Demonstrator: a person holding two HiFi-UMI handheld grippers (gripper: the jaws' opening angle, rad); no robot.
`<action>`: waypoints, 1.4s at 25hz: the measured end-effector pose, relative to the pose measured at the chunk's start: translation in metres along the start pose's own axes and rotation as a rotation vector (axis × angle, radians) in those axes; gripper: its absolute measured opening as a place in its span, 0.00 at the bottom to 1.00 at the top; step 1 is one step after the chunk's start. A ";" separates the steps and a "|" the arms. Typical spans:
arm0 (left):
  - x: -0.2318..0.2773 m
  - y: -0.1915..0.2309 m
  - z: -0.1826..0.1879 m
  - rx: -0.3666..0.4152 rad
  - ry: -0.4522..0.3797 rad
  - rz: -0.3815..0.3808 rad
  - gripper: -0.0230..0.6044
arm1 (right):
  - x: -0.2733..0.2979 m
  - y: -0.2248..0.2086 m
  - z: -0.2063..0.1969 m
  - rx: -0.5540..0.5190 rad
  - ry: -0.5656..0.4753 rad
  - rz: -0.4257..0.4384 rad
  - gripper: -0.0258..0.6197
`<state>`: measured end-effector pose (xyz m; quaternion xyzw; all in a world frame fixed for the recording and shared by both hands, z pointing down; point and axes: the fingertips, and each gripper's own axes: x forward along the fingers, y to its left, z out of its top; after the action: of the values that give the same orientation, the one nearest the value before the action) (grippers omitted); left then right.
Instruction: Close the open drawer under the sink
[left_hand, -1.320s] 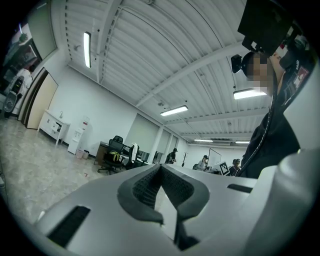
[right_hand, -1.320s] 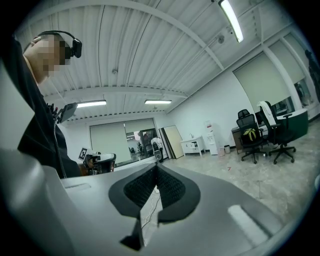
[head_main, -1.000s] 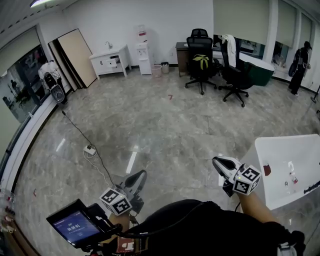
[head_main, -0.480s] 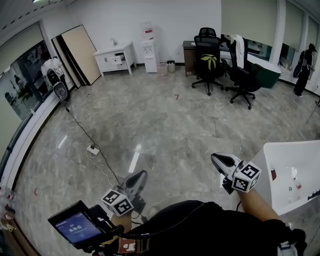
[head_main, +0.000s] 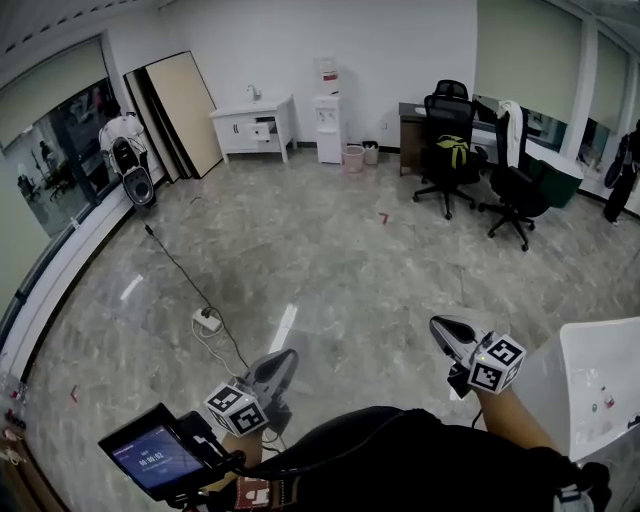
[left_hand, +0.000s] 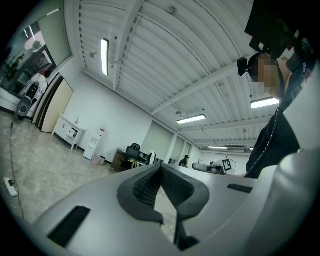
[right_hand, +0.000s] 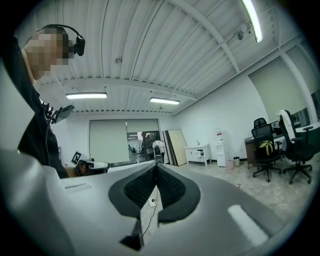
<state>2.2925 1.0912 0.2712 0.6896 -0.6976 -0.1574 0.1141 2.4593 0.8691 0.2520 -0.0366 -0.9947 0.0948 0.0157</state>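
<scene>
The white sink cabinet stands against the far wall, across a wide marble floor, with one drawer pulled out a little. It also shows small in the left gripper view as the sink cabinet and in the right gripper view as the sink cabinet. My left gripper and right gripper are held low in front of me, pointing level toward the room, far from the cabinet. Both are shut with nothing between the jaws: left gripper, right gripper.
A water dispenser and a pink bin stand right of the cabinet. Office chairs and a desk are at the back right. A power strip with cable lies on the floor ahead left. A white table is at my right.
I have moved forward across the floor: the sink cabinet sits further right in view, and the white table has slid toward the right edge. Both grippers stay shut.
</scene>
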 end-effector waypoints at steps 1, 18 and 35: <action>-0.006 0.015 0.006 0.001 -0.005 0.003 0.04 | 0.017 0.002 -0.001 0.004 0.002 0.000 0.04; -0.016 0.187 0.057 -0.007 -0.077 0.261 0.04 | 0.242 -0.069 -0.009 0.037 0.073 0.186 0.04; 0.185 0.287 0.112 0.049 -0.151 0.383 0.04 | 0.401 -0.271 0.050 0.013 0.082 0.378 0.04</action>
<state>1.9799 0.9131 0.2648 0.5332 -0.8262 -0.1669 0.0724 2.0390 0.6248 0.2644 -0.2267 -0.9680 0.1009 0.0382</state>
